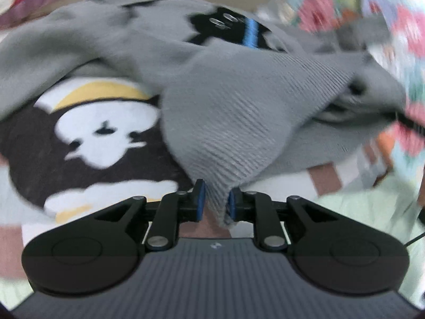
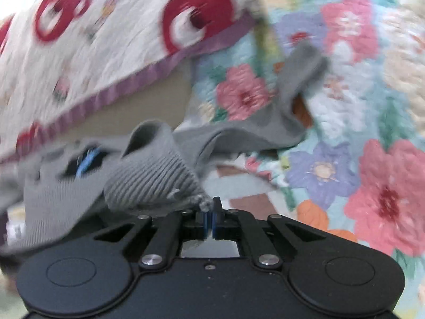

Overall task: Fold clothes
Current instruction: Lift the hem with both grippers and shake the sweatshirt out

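A grey knit sweater [image 1: 228,111] with a dark panel and a white and yellow cartoon print [image 1: 106,133] hangs lifted over the bed. My left gripper [image 1: 215,202] is shut on its ribbed hem. The other gripper [image 1: 239,29] shows far behind the cloth in the left wrist view. In the right wrist view the same grey sweater [image 2: 154,178] drapes to the left, and my right gripper [image 2: 210,216] is shut on a frayed corner of its ribbed edge. A grey sleeve [image 2: 300,79] trails over the quilt.
A floral quilt [image 2: 372,175] covers the bed on the right. A white blanket with red bear faces and a purple trim [image 2: 111,34] lies at the upper left. Pale green bedding [image 1: 366,212] shows under the left gripper. The frames are motion-blurred.
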Tool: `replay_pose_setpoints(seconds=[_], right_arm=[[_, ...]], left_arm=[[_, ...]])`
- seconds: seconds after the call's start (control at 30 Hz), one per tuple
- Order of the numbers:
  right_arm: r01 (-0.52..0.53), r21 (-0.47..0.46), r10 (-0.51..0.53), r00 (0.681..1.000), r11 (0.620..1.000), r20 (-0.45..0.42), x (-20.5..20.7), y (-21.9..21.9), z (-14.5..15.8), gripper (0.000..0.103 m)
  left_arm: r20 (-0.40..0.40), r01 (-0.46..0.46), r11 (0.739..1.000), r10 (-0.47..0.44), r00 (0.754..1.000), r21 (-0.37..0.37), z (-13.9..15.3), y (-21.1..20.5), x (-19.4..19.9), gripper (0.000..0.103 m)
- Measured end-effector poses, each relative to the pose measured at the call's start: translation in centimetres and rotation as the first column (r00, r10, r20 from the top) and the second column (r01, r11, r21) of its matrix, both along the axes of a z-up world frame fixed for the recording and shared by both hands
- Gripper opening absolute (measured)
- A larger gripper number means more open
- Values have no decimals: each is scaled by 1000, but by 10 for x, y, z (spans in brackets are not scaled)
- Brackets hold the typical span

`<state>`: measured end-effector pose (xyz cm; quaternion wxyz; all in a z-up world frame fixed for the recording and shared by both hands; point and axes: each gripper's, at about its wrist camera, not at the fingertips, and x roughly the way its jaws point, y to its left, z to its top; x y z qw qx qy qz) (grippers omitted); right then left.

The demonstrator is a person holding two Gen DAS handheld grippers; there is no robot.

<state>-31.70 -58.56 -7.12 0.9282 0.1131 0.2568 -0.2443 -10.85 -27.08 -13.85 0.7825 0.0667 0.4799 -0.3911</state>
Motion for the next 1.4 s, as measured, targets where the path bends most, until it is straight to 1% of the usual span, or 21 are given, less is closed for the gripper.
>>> replay_pose_setpoints(seconds=[0.07,0.13,0.17,0.23,0.3,0.37,0.43,0.47,0.5,0.6,0.63,0.73,0.87,0.9,0.97,1.03,1.1,1.17,1.27,1.33,1.4], right_arm=[[-28,44,28,1000,999,-14,5,-3,-9,2],[-22,39,23,1000,999,-18,7,-4,-15,2],[-12,47,13,1000,999,-19,8,-7,-19,2],[10,79,-9,1000,997,-11,9,-12,-24,2],[24,136,-23,1000,990,-3,9,-20,-29,2],[5,172,-4,1000,985,-5,10,-28,-29,2],[-36,144,34,999,989,18,10,-28,-12,2],[-37,117,31,998,992,57,5,-25,2,2],[-36,91,27,995,995,96,0,-21,16,2],[37,102,-59,972,994,226,-29,-1,50,2],[57,100,-78,971,993,226,-38,9,51,2],[90,139,-107,987,986,120,-61,41,31,2],[103,233,-105,994,967,-2,-82,63,-15,2],[89,237,-88,996,967,-14,-81,65,-24,2],[64,227,-61,998,972,-21,-74,68,-36,2],[57,225,-61,998,973,11,-66,62,-30,2],[43,205,-57,996,978,62,-60,55,-9,2],[31,160,-51,991,987,120,-60,51,23,2],[27,115,-50,977,993,209,-76,52,72,2],[30,60,-41,981,998,191,-90,60,92,2],[30,7,-30,992,1000,121,-102,70,97,2]], left_arm=[[83,59,994,-66,994,90,-7,-21,-3,18],[179,61,990,-83,980,126,-8,-29,-2,10],[189,58,990,-81,979,126,-6,-29,-1,6],[195,45,988,-73,978,146,6,-24,4,6],[262,7,994,-36,964,111,32,-9,8,6],[358,-23,998,4,934,50,69,9,10,6],[405,-55,998,47,913,10,99,22,14,5],[396,-65,998,63,916,-10,114,27,15,5],[366,-43,999,49,929,-24,127,33,14,5],[328,22,997,4,945,-76,145,52,-6,5],[328,33,997,-6,944,-76,147,59,-16,5],[309,40,997,-19,951,-62,140,76,-38,5],[255,-18,1000,19,967,-6,107,96,-47,5],[285,-27,1000,24,958,8,97,97,-48,5],[355,-50,998,34,934,36,78,98,-49,5],[349,-87,994,57,935,72,62,97,-42,5],[300,-106,994,92,949,33,66,101,-32,5],[300,-97,995,97,949,-17,92,109,-34,5],[280,-67,992,94,955,-106,146,126,-49,5],[261,-35,990,69,963,-133,171,140,-64,5],[214,-2,993,26,976,-115,176,149,-80,5]])
